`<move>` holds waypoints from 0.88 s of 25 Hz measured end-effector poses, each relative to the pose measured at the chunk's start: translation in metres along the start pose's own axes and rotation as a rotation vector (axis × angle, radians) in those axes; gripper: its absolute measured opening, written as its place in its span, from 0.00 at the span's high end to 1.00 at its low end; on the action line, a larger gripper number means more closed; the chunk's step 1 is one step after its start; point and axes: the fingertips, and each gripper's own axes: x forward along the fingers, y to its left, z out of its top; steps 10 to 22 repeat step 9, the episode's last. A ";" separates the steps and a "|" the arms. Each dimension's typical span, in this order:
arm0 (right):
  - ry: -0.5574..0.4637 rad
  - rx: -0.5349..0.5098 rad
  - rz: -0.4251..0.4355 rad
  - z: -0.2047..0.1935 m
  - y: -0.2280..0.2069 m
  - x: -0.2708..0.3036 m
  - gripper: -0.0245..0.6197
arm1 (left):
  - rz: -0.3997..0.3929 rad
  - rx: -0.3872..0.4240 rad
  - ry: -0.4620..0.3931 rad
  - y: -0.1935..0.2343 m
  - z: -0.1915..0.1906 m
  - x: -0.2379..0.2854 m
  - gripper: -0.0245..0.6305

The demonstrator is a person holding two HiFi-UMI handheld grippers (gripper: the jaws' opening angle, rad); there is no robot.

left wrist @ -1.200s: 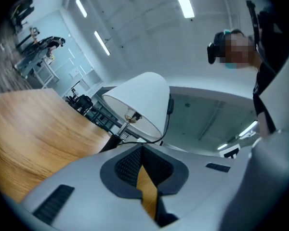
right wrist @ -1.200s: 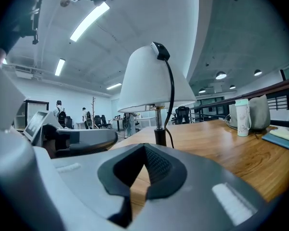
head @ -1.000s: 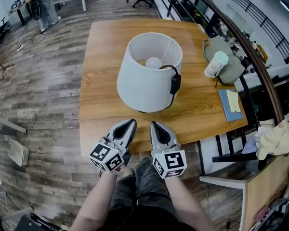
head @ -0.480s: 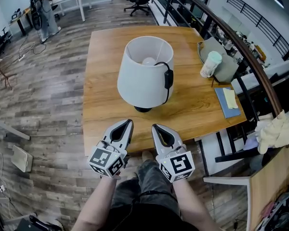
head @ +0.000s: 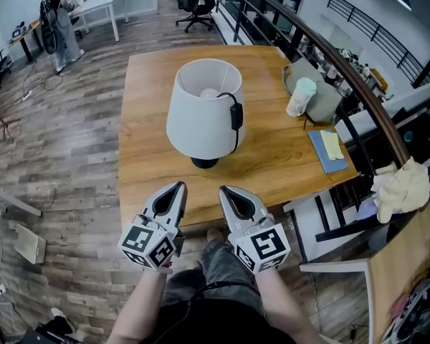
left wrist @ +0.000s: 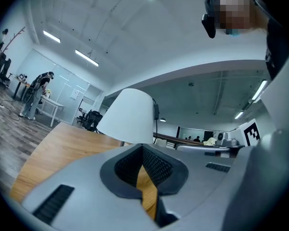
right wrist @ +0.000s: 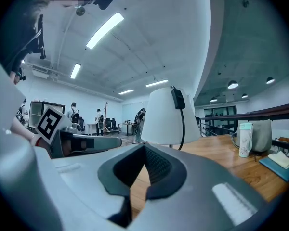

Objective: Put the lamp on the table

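A lamp [head: 201, 113] with a white shade and a dark base stands upright on the wooden table [head: 147, 84]. A black cord with a switch hangs over the shade's right side. The lamp also rises ahead of the jaws in the left gripper view [left wrist: 127, 117] and in the right gripper view [right wrist: 171, 117]. My left gripper [head: 178, 188] is shut and holds nothing, just off the table's near edge. Beside it, my right gripper [head: 224, 191] is likewise shut and empty. Both point toward the lamp, well short of it.
On the table's right side stand a pale tumbler [head: 299, 97], a grey bag [head: 322, 95] and a blue notebook [head: 327, 149] with a yellow note. A black railing [head: 330, 56] runs along the right. A chair [head: 330, 224] sits at the near right corner.
Both grippers have drawn back from the table edge toward the person. The lamp and table appear farther away and shifted left as the head view moved back.
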 end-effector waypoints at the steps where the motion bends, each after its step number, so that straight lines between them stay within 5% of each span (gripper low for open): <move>1: -0.004 -0.002 0.004 0.003 0.001 -0.001 0.95 | 0.003 -0.003 -0.004 0.000 0.001 -0.001 0.97; 9: -0.046 0.007 -0.010 0.020 0.003 -0.005 0.95 | 0.030 0.073 -0.034 -0.004 0.017 -0.005 0.97; 22: -0.046 0.007 -0.010 0.020 0.003 -0.005 0.95 | 0.030 0.073 -0.034 -0.004 0.017 -0.005 0.97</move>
